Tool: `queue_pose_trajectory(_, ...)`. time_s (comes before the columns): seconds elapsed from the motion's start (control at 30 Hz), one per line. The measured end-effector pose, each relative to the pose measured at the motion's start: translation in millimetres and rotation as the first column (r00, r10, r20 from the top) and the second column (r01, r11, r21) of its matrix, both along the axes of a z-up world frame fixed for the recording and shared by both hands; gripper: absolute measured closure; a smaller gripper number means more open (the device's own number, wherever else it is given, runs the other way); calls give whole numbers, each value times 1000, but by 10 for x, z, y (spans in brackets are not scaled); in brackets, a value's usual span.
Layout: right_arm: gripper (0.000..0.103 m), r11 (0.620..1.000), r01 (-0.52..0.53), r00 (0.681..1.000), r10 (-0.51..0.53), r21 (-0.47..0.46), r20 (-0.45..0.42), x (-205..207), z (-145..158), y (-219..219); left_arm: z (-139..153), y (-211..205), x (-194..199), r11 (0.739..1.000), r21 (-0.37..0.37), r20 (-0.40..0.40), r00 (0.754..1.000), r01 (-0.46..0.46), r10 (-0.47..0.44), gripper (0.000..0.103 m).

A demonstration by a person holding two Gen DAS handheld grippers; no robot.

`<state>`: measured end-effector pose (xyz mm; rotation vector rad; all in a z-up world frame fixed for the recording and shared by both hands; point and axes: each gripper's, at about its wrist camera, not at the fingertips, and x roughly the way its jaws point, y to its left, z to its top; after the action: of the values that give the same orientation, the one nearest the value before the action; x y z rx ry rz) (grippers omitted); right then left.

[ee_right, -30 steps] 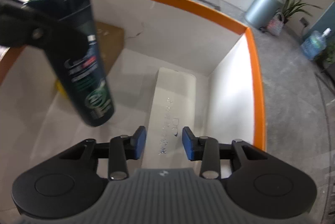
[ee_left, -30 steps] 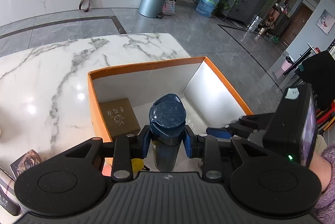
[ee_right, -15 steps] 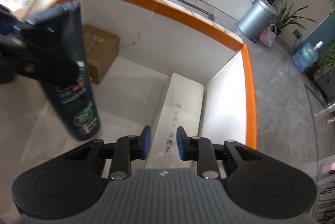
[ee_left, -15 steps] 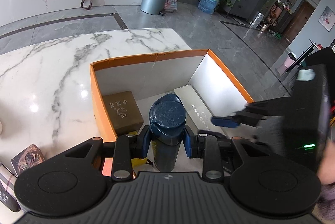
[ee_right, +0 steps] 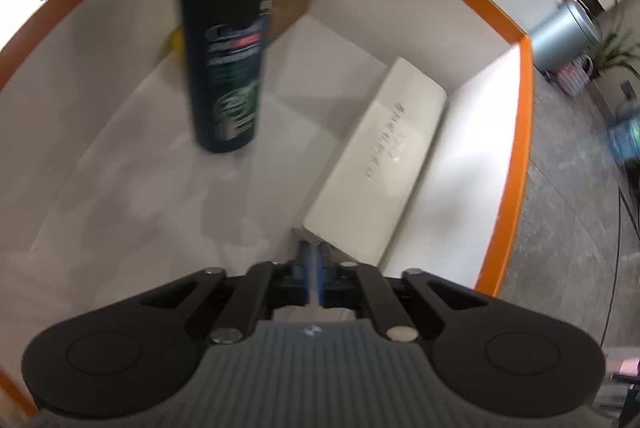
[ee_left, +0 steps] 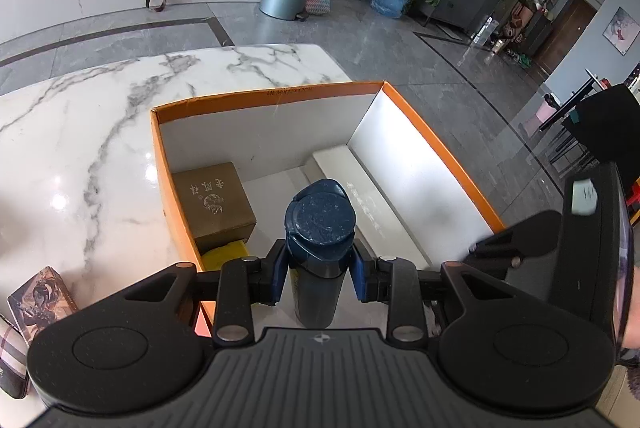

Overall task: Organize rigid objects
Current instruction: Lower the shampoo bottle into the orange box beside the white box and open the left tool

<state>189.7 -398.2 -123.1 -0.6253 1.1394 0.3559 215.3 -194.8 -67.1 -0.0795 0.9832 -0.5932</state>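
Jaws clamp the bottle (ee_left: 320,228); its label shows only from the right wrist.

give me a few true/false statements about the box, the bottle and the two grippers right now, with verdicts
1. The left gripper is clamped on the dark bottle. True.
2. The right gripper holds the white box. False: its jaws are shut with nothing between them, and the white box lies flat on the floor of the orange box.
3. The white box lies along the right wall of the orange box. True.
4. The brown box sits on the marble table outside the orange box. False: it is inside, in the far left corner.
5. The bottle lies on its side. False: it is held upright.
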Motion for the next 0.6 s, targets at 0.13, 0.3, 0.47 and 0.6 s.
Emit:
queue_pose_trajectory(0.13, 103, 998, 55, 998, -56, 22, 36, 48, 18, -14, -12, -42, 35, 1000, 8, -6, 1000, 10, -10, 67)
queue_pose_trajectory(0.3, 100, 998, 56, 998, -57, 35, 40, -50, 53, -4, -3, -132, 145, 999, 41, -19, 1000, 22, -21, 67)
queue_pose_trajectory(0.47, 100, 983, 92, 994, -100, 156, 42, -116, 235, -20, 39, -160, 372, 997, -32, -96, 993, 70, -73, 67)
queue_pose_trajectory(0.6, 99, 980, 96, 992, -109, 174, 66, -92, 291, 58, -40, -372, 420, 991, 28, -113, 986, 130, -126, 67)
